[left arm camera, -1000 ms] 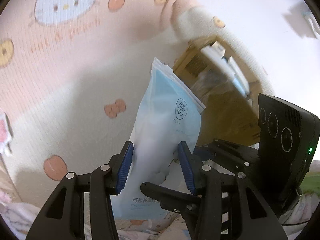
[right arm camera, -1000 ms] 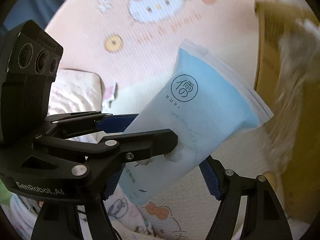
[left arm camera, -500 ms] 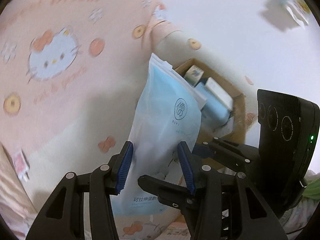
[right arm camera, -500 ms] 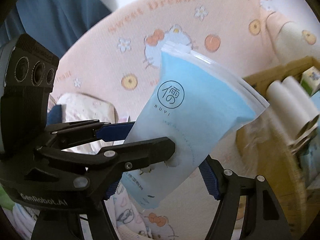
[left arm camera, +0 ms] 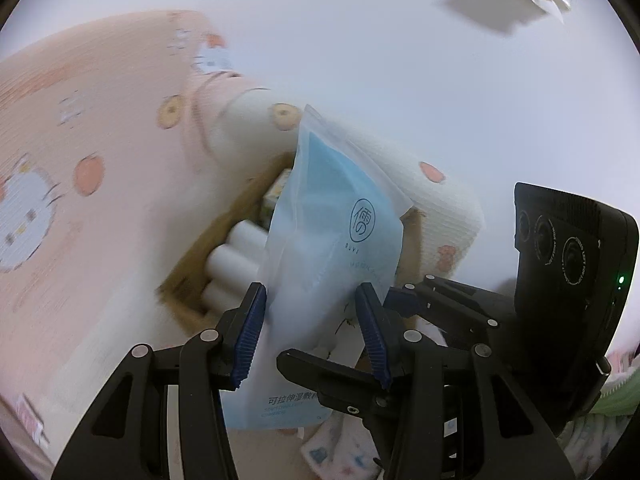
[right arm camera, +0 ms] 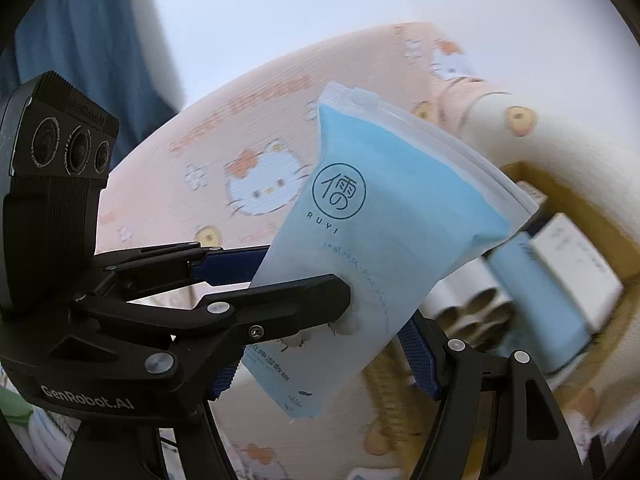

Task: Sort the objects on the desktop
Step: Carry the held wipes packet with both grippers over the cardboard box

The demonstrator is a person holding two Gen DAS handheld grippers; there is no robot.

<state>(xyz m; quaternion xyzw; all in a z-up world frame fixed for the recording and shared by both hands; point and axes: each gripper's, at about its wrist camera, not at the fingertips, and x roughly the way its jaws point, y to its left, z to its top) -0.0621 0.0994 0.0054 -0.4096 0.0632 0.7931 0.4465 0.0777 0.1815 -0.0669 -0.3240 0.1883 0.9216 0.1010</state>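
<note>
Two tongs share one load: the left tongs (left arm camera: 316, 332) and the right tongs (right arm camera: 320, 352) are both clamped on the lower half of a blue zip pouch (right arm camera: 384, 216), each from its own side, jaws spread wide because the pouch is broad and flat. In the left wrist view the right tongs' finger crosses in front of the pouch's lower edge; in the right wrist view the left tongs' finger presses a dent into the pouch face. Pouch hangs in the air, sealed top pointing up and away, printed bottom edge toward the cameras, not touching any surface. Behind it sits an open cardboard box (right arm camera: 520, 172) resting on a pink cartoon-print bedspread (right arm camera: 240, 128), not a counter. Box already holds white rolls (left arm camera: 236, 260), a blue pack (right arm camera: 536, 296) and a white carton (right arm camera: 576, 256), packed side by side. Judgement: double grip keeps the limp pouch from folding or swinging during the carry; the box looks like the sorting destination, and the pouch is near it but not yet over its opening. Next move probably needs the pouch tipped flat or edge-on to fit the remaining space. Surroundings are blurred, so finer detail is not readable.
</note>
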